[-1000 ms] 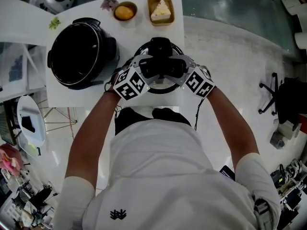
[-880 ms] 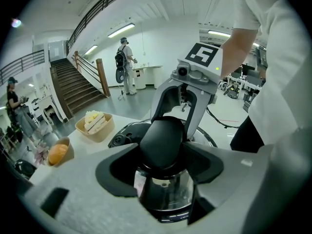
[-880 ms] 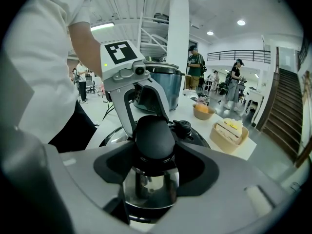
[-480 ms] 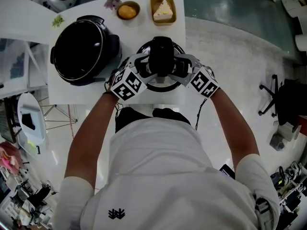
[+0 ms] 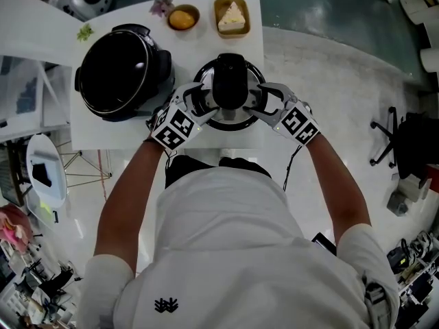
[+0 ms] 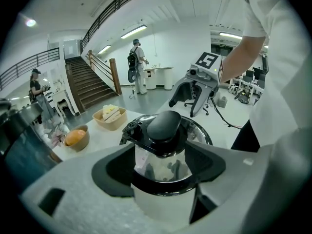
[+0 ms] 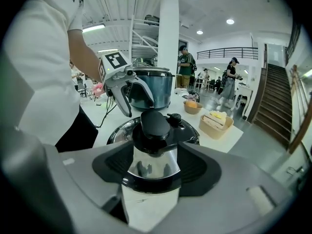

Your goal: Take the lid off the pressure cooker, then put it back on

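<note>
Head view: shiny black-knobbed lid point(image 5: 230, 81)

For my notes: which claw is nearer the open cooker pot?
Left. The left claw is at the lid's left edge, beside the pot; the right claw is at its far edge. Both claws' jaws have just been opening, the lid's rim between them.

No words or numbers are legible, only square markers point(image 5: 173, 129) on the left gripper point(image 5: 202, 103) and right gripper point(image 5: 259, 103) — and a wordless emblem point(image 5: 168, 306) on the shirt point(image 5: 226, 252).
</note>
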Available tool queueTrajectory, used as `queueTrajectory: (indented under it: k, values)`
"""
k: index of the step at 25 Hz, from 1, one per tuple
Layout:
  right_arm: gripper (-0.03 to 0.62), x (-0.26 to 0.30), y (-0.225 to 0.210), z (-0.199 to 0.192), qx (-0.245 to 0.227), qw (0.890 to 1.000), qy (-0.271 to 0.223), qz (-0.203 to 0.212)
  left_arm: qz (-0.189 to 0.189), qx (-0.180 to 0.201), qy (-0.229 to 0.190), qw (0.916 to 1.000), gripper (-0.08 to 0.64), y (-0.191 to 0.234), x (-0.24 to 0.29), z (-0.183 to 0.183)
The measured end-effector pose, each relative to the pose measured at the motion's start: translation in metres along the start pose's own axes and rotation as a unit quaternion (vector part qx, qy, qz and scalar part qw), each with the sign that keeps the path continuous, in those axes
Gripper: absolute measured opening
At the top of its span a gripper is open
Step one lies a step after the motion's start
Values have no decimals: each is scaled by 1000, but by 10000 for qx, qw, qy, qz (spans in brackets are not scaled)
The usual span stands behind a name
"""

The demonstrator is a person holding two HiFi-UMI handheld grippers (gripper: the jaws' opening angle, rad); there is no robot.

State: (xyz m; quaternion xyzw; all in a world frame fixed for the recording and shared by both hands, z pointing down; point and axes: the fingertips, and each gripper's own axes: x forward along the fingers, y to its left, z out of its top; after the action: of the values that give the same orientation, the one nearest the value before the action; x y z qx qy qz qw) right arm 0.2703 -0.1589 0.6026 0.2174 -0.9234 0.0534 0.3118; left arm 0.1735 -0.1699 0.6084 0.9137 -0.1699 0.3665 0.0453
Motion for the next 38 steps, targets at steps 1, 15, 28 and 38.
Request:
queueTrajectory:
  k: [1,15,28,38]
  values:
    - [295,0,0,1,-2,10000,-12,0,-12,4,-6,10000,322,0,0,1]
    - [293,35,-2,18,-454,9982,80,380,-366,429,90,9984,322,-2,34,21]
    - [281,48,2,19,-813,9941,134,703,-640,568,259,9960,299,-8,51,22]
    - [281,29,11,34,-852,9936,105,732,-733,572,259,9953,298,-19,34,36]
